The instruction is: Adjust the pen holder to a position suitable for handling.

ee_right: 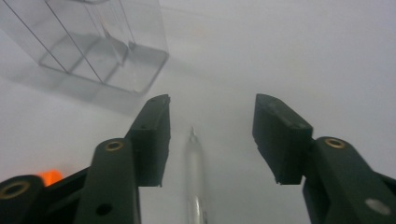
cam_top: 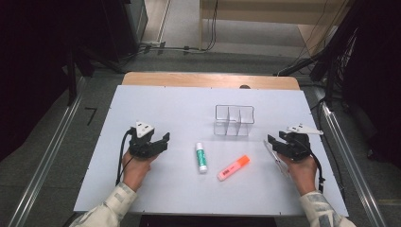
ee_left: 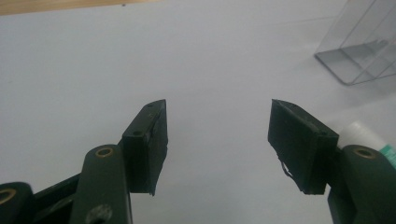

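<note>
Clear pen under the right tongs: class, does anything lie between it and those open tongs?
Nothing visible does. The clear pen lies on the white table in the gap of the open right tongs, untouched by either pad. The clear organiser stands farther off, to one side.

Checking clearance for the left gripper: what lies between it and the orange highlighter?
In the high view, the glue stick lies on the white table between the left gripper and the orange highlighter, its green end toward the person.

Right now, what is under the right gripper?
A clear pen lies on the table under the open right gripper, between its jaws and untouched. Its rear end is hidden by the gripper.
</note>
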`<state>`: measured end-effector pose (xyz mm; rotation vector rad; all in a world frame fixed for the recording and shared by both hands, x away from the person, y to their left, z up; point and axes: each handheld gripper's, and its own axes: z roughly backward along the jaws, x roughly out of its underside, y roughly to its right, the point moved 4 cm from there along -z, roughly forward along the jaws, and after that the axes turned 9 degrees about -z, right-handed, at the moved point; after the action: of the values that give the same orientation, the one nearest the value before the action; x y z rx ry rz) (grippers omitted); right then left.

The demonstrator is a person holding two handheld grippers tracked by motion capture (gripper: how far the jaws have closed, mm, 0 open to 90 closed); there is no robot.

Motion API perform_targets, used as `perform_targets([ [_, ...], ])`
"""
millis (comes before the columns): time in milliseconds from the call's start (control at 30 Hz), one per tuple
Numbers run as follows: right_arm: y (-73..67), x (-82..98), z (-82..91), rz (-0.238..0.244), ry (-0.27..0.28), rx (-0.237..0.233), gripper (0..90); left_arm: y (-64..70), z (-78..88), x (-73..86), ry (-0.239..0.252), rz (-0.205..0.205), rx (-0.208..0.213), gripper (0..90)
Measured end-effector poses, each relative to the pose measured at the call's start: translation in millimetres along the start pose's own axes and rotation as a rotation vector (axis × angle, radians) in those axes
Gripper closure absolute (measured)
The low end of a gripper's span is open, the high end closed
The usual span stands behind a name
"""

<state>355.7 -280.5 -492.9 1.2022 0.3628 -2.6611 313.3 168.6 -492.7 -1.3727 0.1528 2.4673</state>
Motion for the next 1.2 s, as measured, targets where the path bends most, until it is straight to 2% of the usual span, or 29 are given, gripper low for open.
perform_targets([
  [133, 11.3, 12.2, 11.6, -0.021, -0.012, 0.011, 35.7, -15.3, 10.1, 11.1, -0.017, 0.041, -0.040, 24.1],
  [200, 15.8, 18.1, 16.4, -0.034, -0.026, 0.011, 34.4, -19.6, 14.5, 17.1, -0.027, 0.056, -0.053, 21.4],
  [300, 20.6, 24.5, 23.3, -0.047, -0.026, 0.005, 33.8, -21.5, 17.5, 21.5, -0.037, 0.069, -0.063, 19.2],
  [400, 23.7, 27.6, 30.1, -0.044, -0.016, 0.013, 33.6, -20.3, 23.7, 25.9, -0.023, 0.072, -0.065, 18.4],
  [633, 30.8, 31.5, 34.6, -0.069, -0.007, 0.017, 33.5, -22.9, 27.7, 31.7, -0.010, 0.109, -0.075, 16.6],
  [700, 30.9, 31.7, 34.1, -0.070, -0.008, 0.020, 33.5, -23.4, 27.5, 31.8, 0.013, 0.107, -0.075, 16.8],
  [800, 30.0, 31.4, 33.4, -0.063, -0.004, 0.019, 33.5, -22.6, 26.9, 32.6, 0.019, 0.096, -0.073, 17.3],
  [1200, 27.8, 32.3, 31.6, -0.058, -0.011, 0.021, 33.5, -20.1, 22.7, 34.2, -0.005, 0.090, -0.066, 17.2],
])
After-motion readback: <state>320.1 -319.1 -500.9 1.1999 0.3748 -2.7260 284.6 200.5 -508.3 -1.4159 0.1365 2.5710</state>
